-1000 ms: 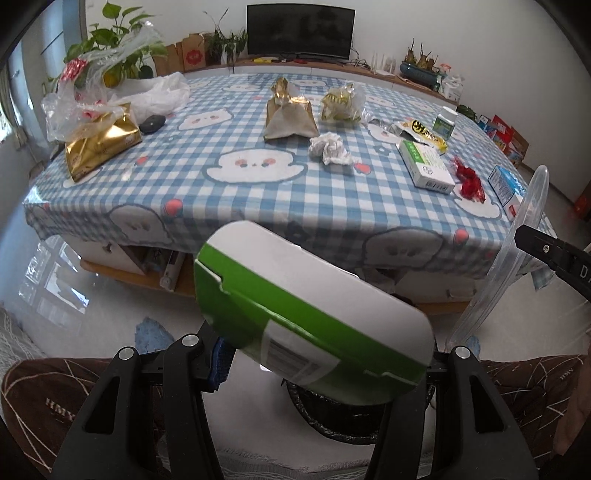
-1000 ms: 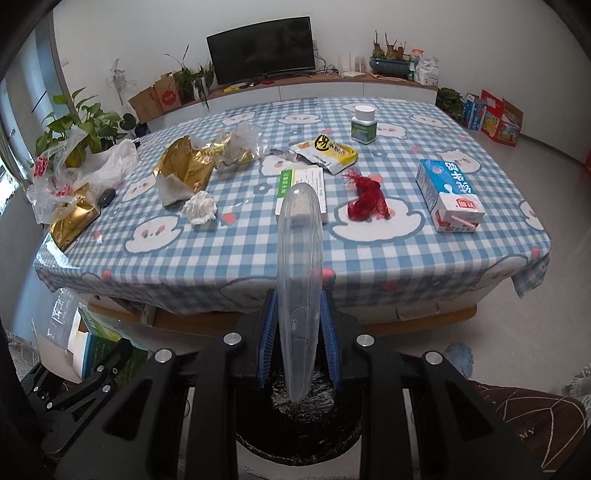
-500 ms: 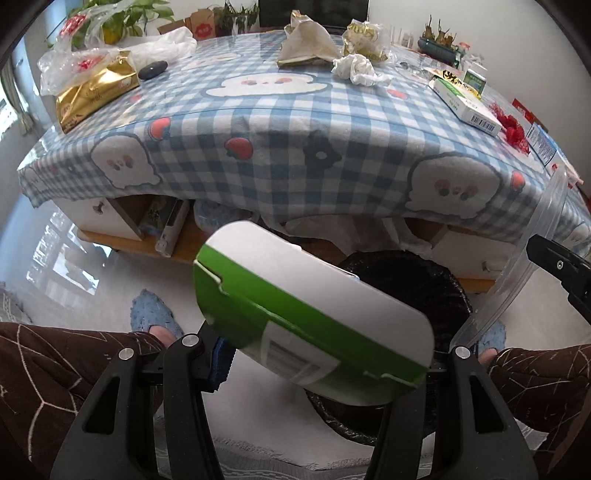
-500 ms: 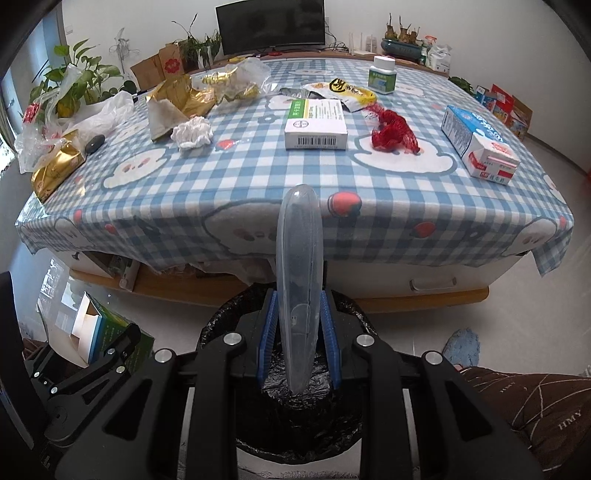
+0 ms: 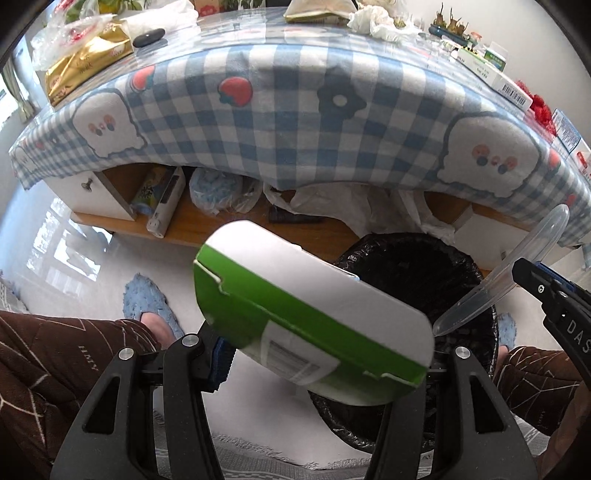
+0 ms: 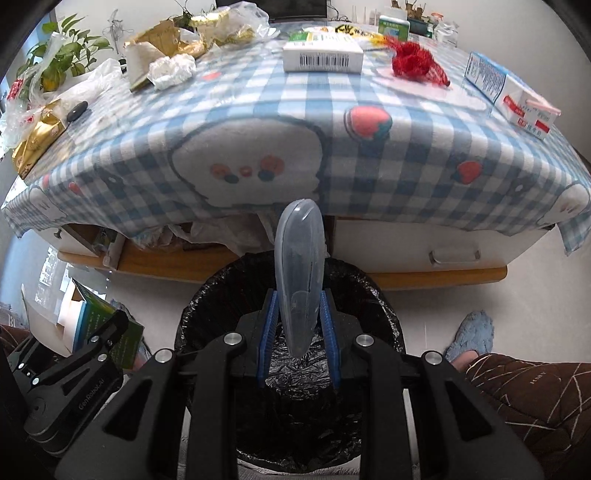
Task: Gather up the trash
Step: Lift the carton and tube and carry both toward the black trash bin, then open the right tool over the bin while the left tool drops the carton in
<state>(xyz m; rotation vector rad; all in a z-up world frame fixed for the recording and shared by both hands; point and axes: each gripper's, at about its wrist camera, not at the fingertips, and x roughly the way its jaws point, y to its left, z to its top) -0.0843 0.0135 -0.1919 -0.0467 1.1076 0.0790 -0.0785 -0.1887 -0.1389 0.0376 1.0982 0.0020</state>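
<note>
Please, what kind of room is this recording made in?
Most likely a home living room. A low table with a cartoon checked tablecloth holds household litter, a television stands by the far wall beside a houseplant, and a lined bin sits on the floor.

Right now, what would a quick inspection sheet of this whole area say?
Surface: table under a blue checked cloth.
Job's things: green and white box in the left gripper; clear plastic lid in the right gripper; both over the black-lined bin.
Clutter: crumpled tissue, red mesh, barcoded box, blue carton, gold bags.
Grippers: both shut on their items.
Cables: nothing seen.
Surroundings: potted plant, pale floor, blue slipper.
</note>
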